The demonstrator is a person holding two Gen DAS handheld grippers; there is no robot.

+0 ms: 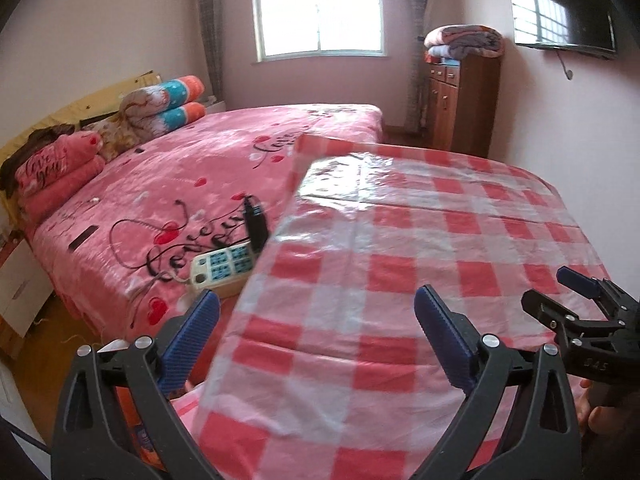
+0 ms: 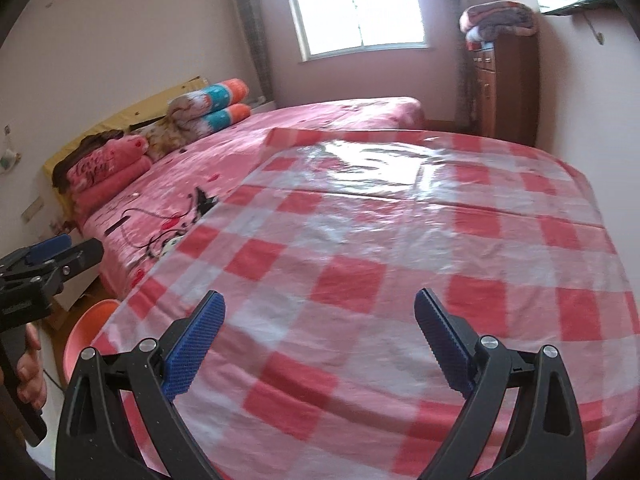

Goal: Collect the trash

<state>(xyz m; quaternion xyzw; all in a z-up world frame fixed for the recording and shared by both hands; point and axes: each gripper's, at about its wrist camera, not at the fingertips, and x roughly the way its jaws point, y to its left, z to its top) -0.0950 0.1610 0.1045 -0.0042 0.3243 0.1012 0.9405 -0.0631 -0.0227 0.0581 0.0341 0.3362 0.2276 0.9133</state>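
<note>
Both grippers were held spread and empty above a table covered with a red-and-white checked plastic cloth; no trash could be made out.

In the left wrist view, the left gripper [image 1: 316, 320] was seen with its blue pads wide apart, nothing between them, over the near left edge of the checked cloth [image 1: 420, 240]. The right gripper [image 1: 576, 292] appeared at 3 o'clock, seen side-on. In the right wrist view, the right gripper [image 2: 320, 320] was likewise seen with fingers spread over the cloth, nothing pinched. A pink bed [image 1: 192, 168] lay at 10 o'clock, with a white power strip [image 1: 222, 270] on its near corner. A window [image 1: 318, 8] was seen at 12 o'clock, a wooden cabinet [image 1: 464, 100] at 1 o'clock.
</note>
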